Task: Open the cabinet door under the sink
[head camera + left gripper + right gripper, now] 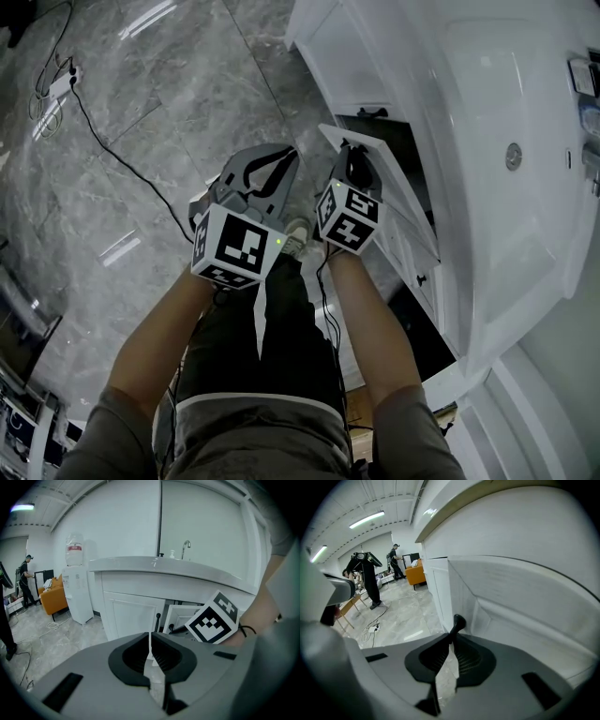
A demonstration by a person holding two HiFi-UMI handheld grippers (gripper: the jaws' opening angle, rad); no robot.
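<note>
Risk: handle slips from right gripper, clamped only at tips. Door under sink, partly open, could swing back. Left gripper, jaws together, empty, near door edge, may bump it.

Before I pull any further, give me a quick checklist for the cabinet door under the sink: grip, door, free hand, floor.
1. Grip: right gripper is shut on the black handle: ok.
2. Door: cabinet door stands partly open, with a dark gap behind it: ok.
3. Free hand: left gripper is shut, holds nothing and hangs to the left of the door without touching it: ok.
4. Floor: floor cable lies well left of the door's swing: ok.
5. Cabinet interior: too dark to see what stands behind the door: cannot tell.
</note>
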